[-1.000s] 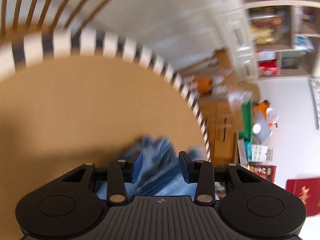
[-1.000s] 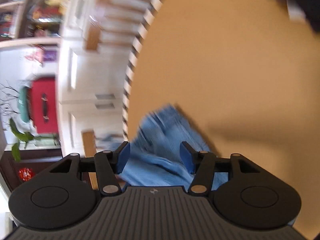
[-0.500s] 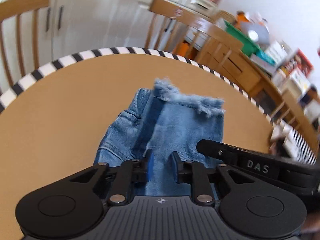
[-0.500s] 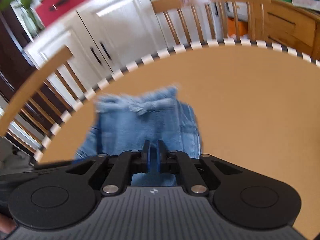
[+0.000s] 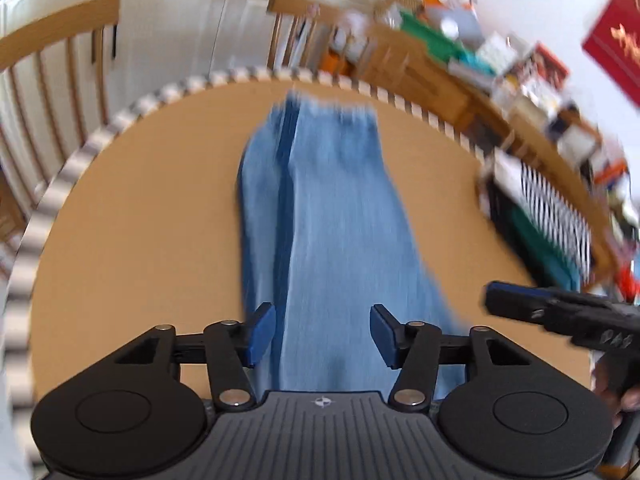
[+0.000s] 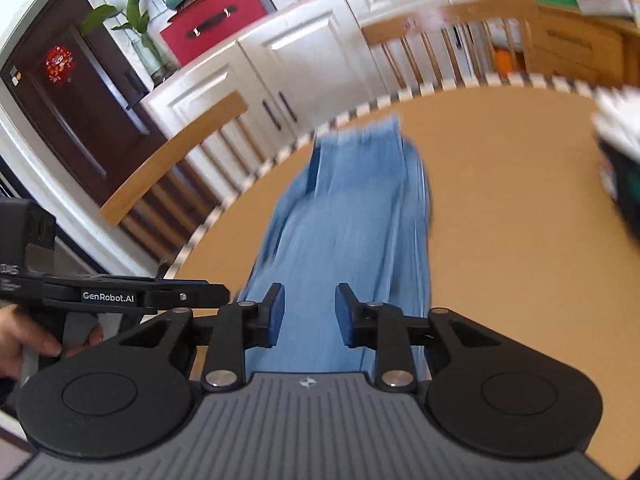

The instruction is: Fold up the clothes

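Left gripper (image 5: pixel 322 334) stands with its jaws spread wide, holding nothing, and the denim runs straight out between the blue pads. The right gripper (image 6: pixel 309 315) is parted more narrowly, also empty, the same cloth passing under its gap. The jeans (image 5: pixel 320 216) lie as one long strip on the round tan table (image 5: pixel 132 216), long axis pointing directly away from both grippers toward the frayed hem at upper centre of each frame, near the striped table edge. Both tools sit at the near end, side by side; neither looks clearly nearer, though motion blur makes that hard to judge. Any coming fold likely runs along that axis, near end carried toward far. At the right of the left view sits a dark, striped object (image 5: pixel 536 208); its nature and contents are unreadable.
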Available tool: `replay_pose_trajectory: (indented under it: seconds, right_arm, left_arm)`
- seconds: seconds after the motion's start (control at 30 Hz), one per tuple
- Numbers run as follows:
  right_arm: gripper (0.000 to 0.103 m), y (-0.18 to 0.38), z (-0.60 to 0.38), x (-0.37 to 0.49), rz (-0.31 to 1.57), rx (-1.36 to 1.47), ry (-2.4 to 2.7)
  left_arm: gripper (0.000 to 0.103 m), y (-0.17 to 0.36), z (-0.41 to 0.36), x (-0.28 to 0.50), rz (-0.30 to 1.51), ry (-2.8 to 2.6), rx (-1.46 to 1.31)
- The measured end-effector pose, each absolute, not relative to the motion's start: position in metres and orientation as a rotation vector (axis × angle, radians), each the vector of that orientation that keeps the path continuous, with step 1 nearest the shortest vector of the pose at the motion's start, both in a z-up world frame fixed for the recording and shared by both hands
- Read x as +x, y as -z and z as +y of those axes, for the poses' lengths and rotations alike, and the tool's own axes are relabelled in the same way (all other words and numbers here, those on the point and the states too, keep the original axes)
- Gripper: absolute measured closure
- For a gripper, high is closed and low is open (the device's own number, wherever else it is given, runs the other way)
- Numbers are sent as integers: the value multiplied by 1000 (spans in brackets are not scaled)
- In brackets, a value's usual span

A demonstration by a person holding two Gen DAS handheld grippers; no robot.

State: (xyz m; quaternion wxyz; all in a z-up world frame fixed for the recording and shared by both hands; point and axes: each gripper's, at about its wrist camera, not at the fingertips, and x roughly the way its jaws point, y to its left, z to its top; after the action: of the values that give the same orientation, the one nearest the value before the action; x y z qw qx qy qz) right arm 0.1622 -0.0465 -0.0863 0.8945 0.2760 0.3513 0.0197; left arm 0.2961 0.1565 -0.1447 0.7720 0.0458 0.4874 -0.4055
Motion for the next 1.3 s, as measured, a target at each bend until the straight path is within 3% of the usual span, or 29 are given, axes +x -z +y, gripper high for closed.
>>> replay_pose_trajectory:
  seconds: [0.23,0.37,0.43,0.77,0.9,1.13,1.3]
  right_arm:
    - [65,142,-35,56,792,903,158]
    - [64,161,-32,46,816,1015,190]
    - [57,167,-31,45,805,1089,187]
    - [56,184,-40,50,832,1344,147]
    - [36,197,-46,52,802,1551,143]
    - [38,200,-33,63,909,1550,55]
    - [38,199,-30,64,870,1553,64]
  left_arm:
    - [43,186,242,252,1190,798,-8]
    - [41,198,266,250,1217,779,-92]
    - [41,200,272,251,1234,774,-130]
    - [41,222,284,273,1406,805,-406]
    - [44,242,289,289,1554,759,-612]
    - [47,248,286,284,1566,808,-612]
    - [47,252,286,276,1597,816,-618]
